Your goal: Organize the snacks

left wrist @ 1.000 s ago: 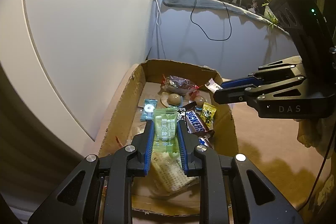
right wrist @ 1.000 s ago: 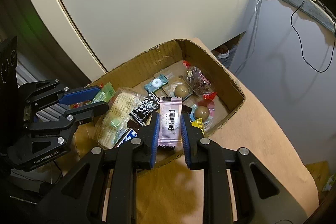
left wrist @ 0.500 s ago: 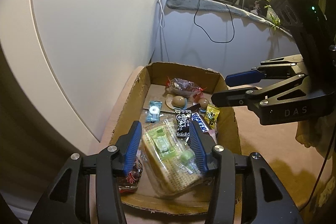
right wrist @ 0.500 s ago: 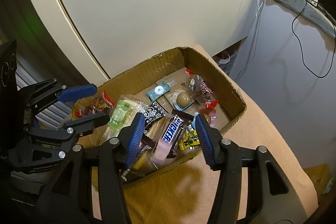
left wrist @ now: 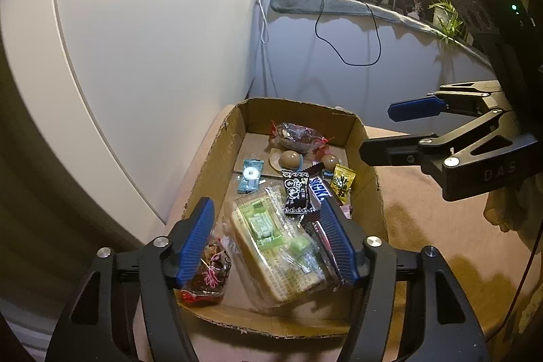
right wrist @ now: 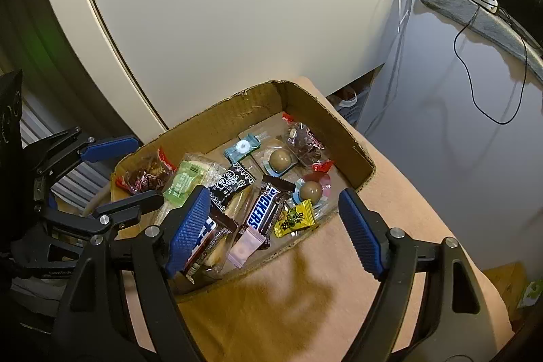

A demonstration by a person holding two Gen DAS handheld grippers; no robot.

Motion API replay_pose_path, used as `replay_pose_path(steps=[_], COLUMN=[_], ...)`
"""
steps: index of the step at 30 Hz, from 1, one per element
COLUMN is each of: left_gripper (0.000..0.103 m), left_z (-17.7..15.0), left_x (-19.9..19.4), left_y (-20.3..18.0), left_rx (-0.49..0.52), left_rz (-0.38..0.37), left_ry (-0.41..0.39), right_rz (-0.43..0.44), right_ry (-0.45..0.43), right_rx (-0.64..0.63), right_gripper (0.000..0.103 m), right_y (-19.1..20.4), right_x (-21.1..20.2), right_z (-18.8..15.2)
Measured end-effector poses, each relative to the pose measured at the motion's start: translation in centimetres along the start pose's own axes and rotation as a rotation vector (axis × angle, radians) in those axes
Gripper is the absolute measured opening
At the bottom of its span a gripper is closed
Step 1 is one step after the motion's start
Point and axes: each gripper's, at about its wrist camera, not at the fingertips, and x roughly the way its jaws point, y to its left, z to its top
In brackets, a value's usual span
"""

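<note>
Left tool [left wrist: 268, 240]: jaws have just been opening and now stand wide, holding nothing; the green-labelled biscuit pack [left wrist: 281, 246] lies loose between them in the near end of the box.
Right tool [right wrist: 275, 226]: jaws likewise have just been opening, wide and empty; the pink sachet [right wrist: 245, 246] lies below them against the near wall.
Cardboard box [left wrist: 234, 138]: on a tan-covered counter [right wrist: 407, 226], holding all the snacks in sight.
Middle of box: Snickers bar [right wrist: 263, 209], its name readable; black sachet [left wrist: 294, 190] and yellow sachet [right wrist: 294, 218] with print too small to read.
Far end: two wrapped brown balls, a blue ring-sweet packet [left wrist: 250, 174], a dark bag.
Risk: I judge the pink sachet may slip over the low wall; a closing jaw could snag the crinkly pack.
Writing: "DAS" on the right tool's body.
</note>
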Motion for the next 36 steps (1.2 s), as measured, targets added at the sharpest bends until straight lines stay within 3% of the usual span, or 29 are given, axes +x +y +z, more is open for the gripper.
replay_pose_path(steps=[13,31,36], left_gripper=[0.066,0.072,0.072], left_z=[-0.5,-3.1,-3.8], left_x=[-1.1,-3.9,-4.4], left_y=[-0.4,-1.6,-1.4], left_rx=[-0.005,0.002,-0.024], left_rz=[0.016,0.058,0.075], left_ry=[-0.028,-0.082,-0.089], right_rz=[-0.026,-0.185,-0.222], right_ry=[-0.035,-0.140,-0.181], right_rx=[0.009,0.039,0.020], right_gripper=[0.081,0.081,0.098], right_y=[0.1,3.1,3.8], right_x=[-1.4,-4.9,-6.1], right_z=[-1.4,-6.8,-7.8])
